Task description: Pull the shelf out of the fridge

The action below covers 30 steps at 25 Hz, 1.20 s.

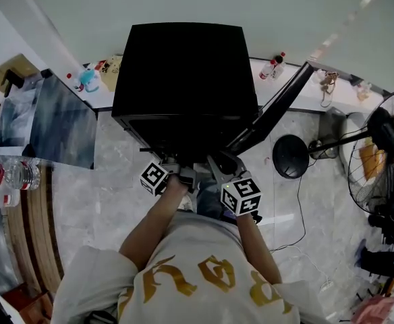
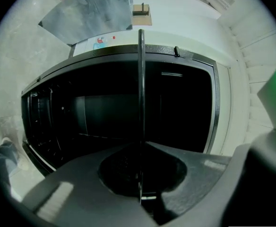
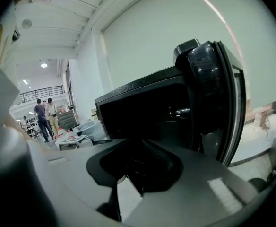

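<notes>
A black mini fridge (image 1: 183,66) stands on the marble floor with its door (image 1: 278,106) swung open to the right. Both grippers sit at its open front. In the left gripper view the shelf (image 2: 140,79) shows edge-on as a thin dark line across the dark fridge cavity (image 2: 95,117). My left gripper (image 2: 140,145) is shut on that shelf's front edge. The left gripper (image 1: 173,171) and the right gripper (image 1: 217,171) are close together below the fridge's front. The right gripper (image 3: 140,143) looks along the fridge's side (image 3: 142,103) toward the door (image 3: 218,93); its jaws meet with nothing between them.
A standing fan (image 1: 386,147) and a round black base (image 1: 290,156) with a cable are at the right. A grey panel (image 1: 62,123) and water bottles (image 1: 15,174) are at the left. Small bottles (image 1: 272,66) stand on the ledge behind. Two people (image 3: 42,117) stand far off.
</notes>
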{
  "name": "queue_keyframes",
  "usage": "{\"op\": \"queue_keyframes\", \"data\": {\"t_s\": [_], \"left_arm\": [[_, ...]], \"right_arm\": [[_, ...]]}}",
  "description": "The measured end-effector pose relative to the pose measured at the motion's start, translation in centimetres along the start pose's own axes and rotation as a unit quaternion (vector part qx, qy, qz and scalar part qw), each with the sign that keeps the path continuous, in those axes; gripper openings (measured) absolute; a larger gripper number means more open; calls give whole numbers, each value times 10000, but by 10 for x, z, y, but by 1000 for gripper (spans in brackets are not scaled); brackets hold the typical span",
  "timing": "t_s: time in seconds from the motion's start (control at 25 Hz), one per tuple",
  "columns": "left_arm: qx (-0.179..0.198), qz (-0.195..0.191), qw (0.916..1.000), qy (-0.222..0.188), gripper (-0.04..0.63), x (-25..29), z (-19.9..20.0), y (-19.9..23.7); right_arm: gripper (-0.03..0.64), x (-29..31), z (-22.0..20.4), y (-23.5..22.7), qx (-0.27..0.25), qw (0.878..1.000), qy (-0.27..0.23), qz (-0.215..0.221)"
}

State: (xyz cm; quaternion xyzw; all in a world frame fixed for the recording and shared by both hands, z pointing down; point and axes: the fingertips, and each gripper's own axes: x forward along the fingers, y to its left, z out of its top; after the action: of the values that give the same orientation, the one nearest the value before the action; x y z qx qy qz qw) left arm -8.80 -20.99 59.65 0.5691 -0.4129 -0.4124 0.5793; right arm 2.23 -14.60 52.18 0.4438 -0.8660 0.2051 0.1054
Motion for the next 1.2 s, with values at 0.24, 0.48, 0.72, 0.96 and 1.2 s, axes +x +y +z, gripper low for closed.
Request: {"op": "queue_keyframes", "data": {"t_s": [0.24, 0.48, 0.72, 0.96, 1.2], "left_arm": [[-32, 23, 10000, 85, 14, -15, -7, 0], [-46, 48, 9999, 98, 14, -24, -8, -1], [-66, 83, 9999, 93, 14, -28, -9, 0], [-71, 89, 9999, 76, 14, -30, -9, 0], [-73, 116, 9999, 98, 15, -30, -9, 1]], "right_arm": [[73, -15, 1, 3, -95, 9996, -168, -228], [18, -28, 7, 2, -173, 9982, -382, -432], [18, -28, 2, 1, -262, 9980, -268, -515], [21, -32, 1, -2, -250, 9979, -252, -546], [21, -33, 3, -8, -273, 9974, -264, -606]]}}
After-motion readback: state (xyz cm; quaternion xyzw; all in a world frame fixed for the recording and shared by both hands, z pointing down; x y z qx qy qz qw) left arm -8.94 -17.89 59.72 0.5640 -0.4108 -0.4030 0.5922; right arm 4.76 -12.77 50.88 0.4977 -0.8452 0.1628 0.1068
